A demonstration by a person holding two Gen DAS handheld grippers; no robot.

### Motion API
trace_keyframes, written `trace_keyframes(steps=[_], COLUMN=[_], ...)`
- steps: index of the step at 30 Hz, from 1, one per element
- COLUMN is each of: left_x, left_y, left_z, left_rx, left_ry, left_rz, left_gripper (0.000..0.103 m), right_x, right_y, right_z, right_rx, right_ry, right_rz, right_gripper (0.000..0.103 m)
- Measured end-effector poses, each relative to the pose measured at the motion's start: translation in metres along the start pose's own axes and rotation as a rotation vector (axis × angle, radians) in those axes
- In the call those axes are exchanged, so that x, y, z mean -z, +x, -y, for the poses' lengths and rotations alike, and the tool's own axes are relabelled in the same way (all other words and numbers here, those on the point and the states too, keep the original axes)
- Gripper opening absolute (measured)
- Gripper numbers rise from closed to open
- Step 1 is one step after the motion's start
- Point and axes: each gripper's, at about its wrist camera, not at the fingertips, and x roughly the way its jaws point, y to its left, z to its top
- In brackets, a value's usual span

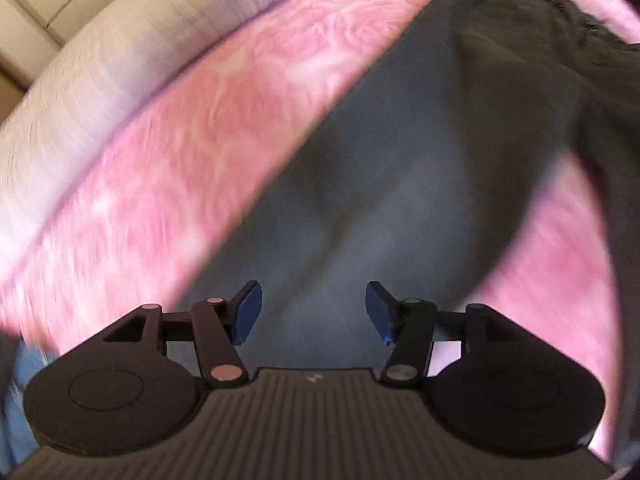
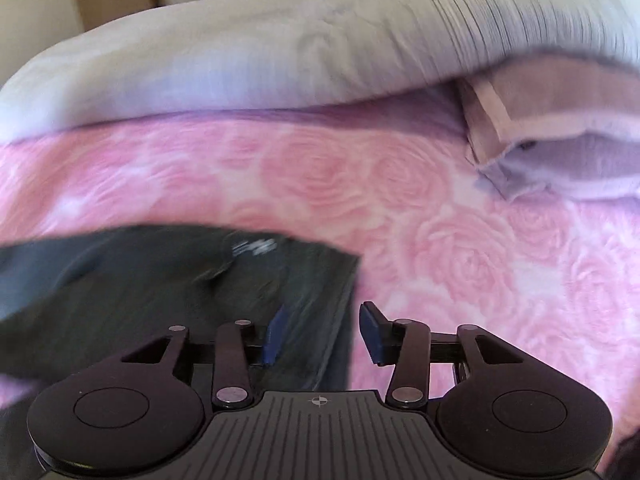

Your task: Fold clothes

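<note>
Left gripper (image 1: 314, 312) hangs over the dark garment (image 1: 420, 184), jaws apart and empty, pink blanket (image 1: 208, 132) spread beneath, blurred.

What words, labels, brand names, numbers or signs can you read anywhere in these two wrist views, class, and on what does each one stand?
No text can be read.
White print on the dark garment, right wrist view: too blurred to read.
Small pale mark near the garment's top edge, left wrist view: too small to read.
Crosshair sign, no letters, on the ribbed base behind the right tongs.
Faint small mark on the base behind the left tongs: unreadable.
</note>
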Motion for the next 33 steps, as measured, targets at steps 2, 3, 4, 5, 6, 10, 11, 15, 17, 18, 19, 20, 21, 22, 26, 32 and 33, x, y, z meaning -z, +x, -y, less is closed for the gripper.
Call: trace_keyframes(steps=[2,3,4,5,6,10,11,15,17,18,19,20,21,22,26,32,33], left_x=[0.046,0.069,0.091,0.112,0.132,0.198,0.21,0.244,0.257,0.262,0.266,0.27,0.274,0.278,0.279,0.282,0.284], left_y=[-0.022,-0.033,-0.042,-0.052,-0.061,-0.088,-0.091,-0.097,-0.098,-0.098,-0.097,-0.097,-0.097,-0.096,-0.105,-0.12,-0.121], left_z=[0.008,0.014,0.021,0.029,0.038,0.078,0.09,0.127,0.137,0.142,0.148,0.154,0.159,0.165,0.192,0.25,0.259], left_rx=[0.056,0.09,0.126,0.167,0.218,0.416,0.45,0.526,0.531,0.523,0.508,0.492,0.477,0.462,0.376,0.379,0.382], left_ry=[-0.045,-0.06,-0.067,-0.07,-0.069,-0.049,-0.045,-0.067,-0.121,-0.15,-0.173,-0.197,-0.221,-0.244,-0.348,-0.39,-0.39], left_rz=[-0.035,-0.053,-0.07,-0.084,-0.091,-0.116,-0.124,-0.135,-0.135,-0.129,-0.115,-0.101,-0.087,-0.074,-0.018,0.02,0.017], left_gripper=[0.056,0.056,0.056,0.056,0.056,0.056,0.056,0.056,0.056,0.056,0.056,0.058,0.064,0.072,0.071,0.056,0.056], right_x=[0.021,0.034,0.048,0.064,0.081,0.144,0.158,0.198,0.212,0.216,0.218,0.22,0.22,0.221,0.216,0.209,0.209], right_y=[-0.044,-0.066,-0.086,-0.104,-0.12,-0.169,-0.176,-0.181,-0.182,-0.181,-0.179,-0.174,-0.166,-0.157,-0.117,-0.083,-0.079], right_z=[-0.031,-0.049,-0.067,-0.087,-0.107,-0.194,-0.215,-0.291,-0.324,-0.337,-0.351,-0.363,-0.372,-0.382,-0.419,-0.454,-0.459], right_rx=[0.014,0.02,0.024,0.025,0.026,0.006,-0.013,-0.093,-0.166,-0.207,-0.252,-0.3,-0.344,-0.388,-0.526,-0.646,-0.665], right_ry=[-0.086,-0.128,-0.167,-0.197,-0.224,-0.236,-0.235,-0.297,-0.348,-0.375,-0.405,-0.438,-0.47,-0.503,-0.657,-0.929,-0.975], right_rz=[0.038,0.059,0.075,0.078,0.073,-0.009,-0.037,-0.135,-0.165,-0.169,-0.166,-0.159,-0.153,-0.147,-0.097,-0.151,-0.17], right_gripper=[0.046,0.047,0.048,0.051,0.053,0.058,0.059,0.059,0.059,0.059,0.059,0.06,0.06,0.06,0.06,0.06,0.06])
